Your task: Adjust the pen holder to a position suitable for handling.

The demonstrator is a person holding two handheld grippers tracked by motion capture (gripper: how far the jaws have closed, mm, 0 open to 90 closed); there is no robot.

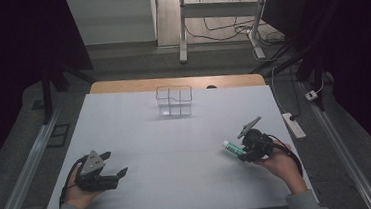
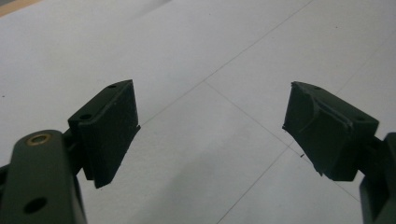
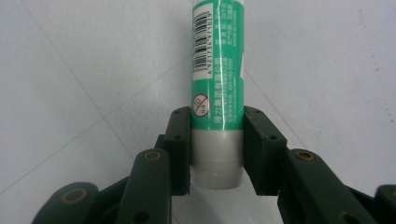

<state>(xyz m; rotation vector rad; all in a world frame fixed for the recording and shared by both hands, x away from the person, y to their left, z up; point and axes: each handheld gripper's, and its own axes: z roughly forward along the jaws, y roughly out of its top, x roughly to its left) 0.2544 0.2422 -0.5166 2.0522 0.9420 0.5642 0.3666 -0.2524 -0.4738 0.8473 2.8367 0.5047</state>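
Clear divided container (image 1: 174, 101), compartments bare

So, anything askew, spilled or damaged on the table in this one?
Nothing stands out. The right gripper squarely clamps the green-and-white glue stick, the clear plastic divided organizer stands upright on the white table sheet, and the left gripper is open.

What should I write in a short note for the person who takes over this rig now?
Right gripper: jaws shut on the green and white glue stick, near its grey end, low over the white table sheet at the right.
Left gripper: jaws open, nothing between them, resting at the left.
Clear plastic organiser box with compartments: at the far middle of the table, nothing visible in it.
Done: stick gripped.
Left: probably carry it to the box and release it there.
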